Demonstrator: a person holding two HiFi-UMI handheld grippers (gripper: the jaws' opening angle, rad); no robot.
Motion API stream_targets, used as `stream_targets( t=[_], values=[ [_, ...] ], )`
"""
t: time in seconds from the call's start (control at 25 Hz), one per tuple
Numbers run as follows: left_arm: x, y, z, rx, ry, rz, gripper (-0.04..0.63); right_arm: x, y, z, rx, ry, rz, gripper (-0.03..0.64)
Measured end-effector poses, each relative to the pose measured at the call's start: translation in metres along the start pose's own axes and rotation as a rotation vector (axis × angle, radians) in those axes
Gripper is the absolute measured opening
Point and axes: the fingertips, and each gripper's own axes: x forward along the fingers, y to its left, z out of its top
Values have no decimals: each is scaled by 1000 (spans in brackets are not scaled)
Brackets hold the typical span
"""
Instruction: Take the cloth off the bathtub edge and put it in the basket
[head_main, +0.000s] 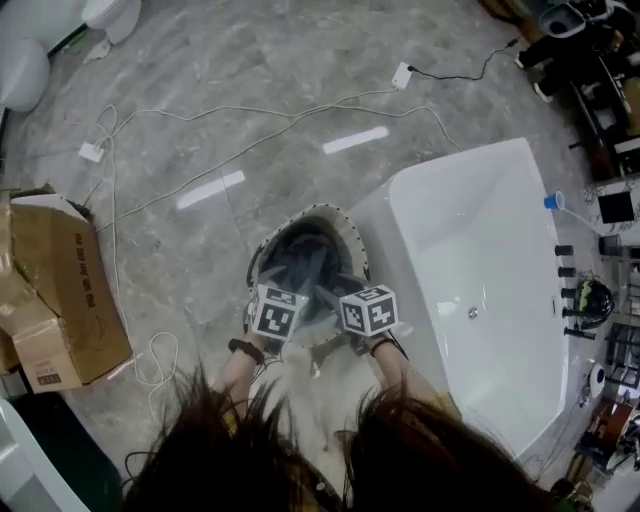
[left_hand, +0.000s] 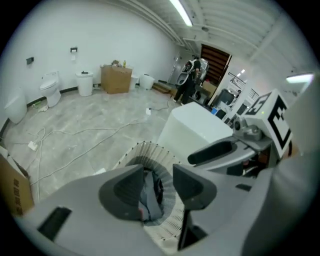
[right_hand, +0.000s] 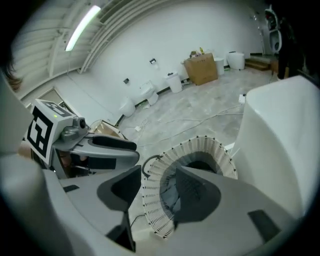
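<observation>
The dark grey cloth (head_main: 305, 255) lies bunched inside the round white slatted basket (head_main: 318, 210), which stands on the floor against the white bathtub (head_main: 480, 200). Both grippers hover over the basket's near rim, side by side. My left gripper (head_main: 290, 288) is open. In its own view the cloth (left_hand: 150, 192) shows through the gap, down in the basket (left_hand: 145, 150), clear of the pads. My right gripper (head_main: 350, 288) is also open with nothing between its fingers. Its view looks down at the basket (right_hand: 200, 147) and the cloth (right_hand: 169, 192), with the bathtub (right_hand: 280, 130) to the right.
A torn cardboard box (head_main: 50, 290) stands on the floor to the left. White cables (head_main: 200, 120) trail across the grey marble floor. Dark tap fittings (head_main: 565, 270) sit on the tub's far rim. Equipment is stacked at the right edge (head_main: 600, 90).
</observation>
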Motion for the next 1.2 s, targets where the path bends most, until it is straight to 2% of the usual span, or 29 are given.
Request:
stream_targets(
  t=[0.28, 0.4, 0.6, 0.8, 1.08, 1.2],
  values=[
    [-98, -44, 55, -6, -190, 10, 178, -97, 63, 41, -173, -153, 4, 213],
    [-142, -60, 83, -24, -311, 12, 176, -140, 90, 69, -213, -250, 7, 213],
    [-219, -93, 137, 28, -524, 5, 165, -209, 134, 118, -259, -435, 47, 212],
    [-294, -124, 177, 76, -703, -10, 136, -269, 174, 148, -316, -584, 73, 205],
    [-367, -139, 194, 153, -831, -10, 107, -305, 233, 169, -468, -663, 96, 163],
    [-387, -140, 195, 178, -867, 7, 80, -314, 251, 175, -521, -698, 106, 116]
  ],
)
